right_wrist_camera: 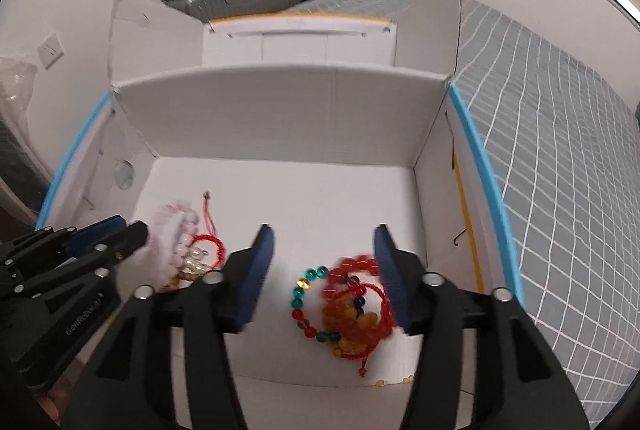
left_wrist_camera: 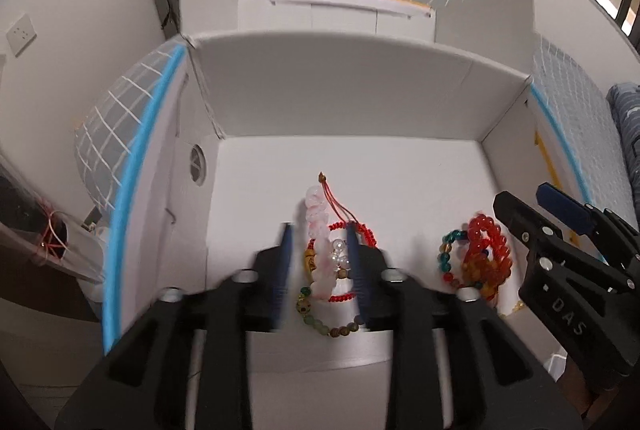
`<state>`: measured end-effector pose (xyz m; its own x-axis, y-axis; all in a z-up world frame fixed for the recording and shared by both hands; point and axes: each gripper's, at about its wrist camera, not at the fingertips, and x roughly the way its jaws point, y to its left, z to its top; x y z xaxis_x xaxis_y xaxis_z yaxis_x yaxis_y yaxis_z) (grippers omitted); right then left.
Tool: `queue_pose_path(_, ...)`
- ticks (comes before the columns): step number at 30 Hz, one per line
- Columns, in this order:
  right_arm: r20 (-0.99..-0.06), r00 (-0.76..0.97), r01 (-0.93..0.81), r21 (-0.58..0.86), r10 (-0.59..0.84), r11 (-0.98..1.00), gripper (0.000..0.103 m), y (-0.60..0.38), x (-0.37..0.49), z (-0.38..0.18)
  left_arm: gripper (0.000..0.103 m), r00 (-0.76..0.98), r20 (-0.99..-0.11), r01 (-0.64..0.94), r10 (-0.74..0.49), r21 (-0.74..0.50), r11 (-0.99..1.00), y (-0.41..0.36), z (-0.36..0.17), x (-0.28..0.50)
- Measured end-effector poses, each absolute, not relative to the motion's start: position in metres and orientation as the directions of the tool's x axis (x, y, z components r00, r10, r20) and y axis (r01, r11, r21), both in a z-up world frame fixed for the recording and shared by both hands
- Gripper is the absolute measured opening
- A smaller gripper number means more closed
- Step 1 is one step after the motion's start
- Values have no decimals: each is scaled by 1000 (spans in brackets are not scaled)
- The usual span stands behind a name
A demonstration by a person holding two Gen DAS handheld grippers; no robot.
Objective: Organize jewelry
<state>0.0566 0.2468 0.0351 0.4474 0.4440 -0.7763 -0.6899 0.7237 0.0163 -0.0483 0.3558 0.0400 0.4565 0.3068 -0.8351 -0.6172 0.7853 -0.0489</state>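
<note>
Lying boxed: two bracelet heaps (left_wrist_camera: 332,258).

Box floor (right_wrist_camera: 304,197) bare behind bracelet piles (right_wrist_camera: 352,306), tall walls (right_wrist_camera: 280,113) hemming three sides

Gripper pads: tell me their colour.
Dark blue, on black fingers. The right gripper shows its pads best in the right wrist view.
</note>
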Motion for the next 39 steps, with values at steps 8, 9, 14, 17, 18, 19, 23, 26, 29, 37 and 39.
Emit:
queue_pose_path(8,-676,522,-675,45,520,737,90,200,30,73,94,535,-723,-645,437,-15,764,329,79,-89)
queue_pose_path(9,-664,534,-669,46,524,741,93,194,26,75,95,539,-714,-647,447,-10,763,325,80,-94)
queue_pose_path(14,-633,583,-629,47,510,776,95,156,7,77,97,559,-682,-651,472,-8,759,306,83,-121)
queue_pose_path(17,-630,613,-600,22,477,800,95,139,-5,69,97,578,-669,-642,467,-20,766,293,80,-138)
queue_pose_path(18,-630,618,-594,17,470,804,95,135,-9,67,97,577,-669,-643,469,-19,766,289,79,-141)
queue_pose_path(19,-632,621,-590,13,464,807,96,132,-11,64,97,573,-669,-647,473,-14,763,285,77,-146)
queue_pose_path(23,-642,613,-583,25,460,812,95,120,-20,53,97,573,-663,-638,482,8,770,270,72,-156)
queue_pose_path(26,-641,619,-589,3,454,808,95,119,-26,51,97,575,-666,-633,476,7,774,264,67,-159)
queue_pose_path(29,-640,612,-600,8,465,800,95,117,-31,50,97,564,-666,-639,488,22,769,262,63,-161)
queue_pose_path(37,-641,609,-605,5,467,796,95,115,-38,49,97,537,-666,-657,517,54,752,261,60,-161)
queue_pose_path(39,-645,607,-603,8,465,798,95,115,-38,48,97,539,-666,-656,515,52,753,261,60,-161)
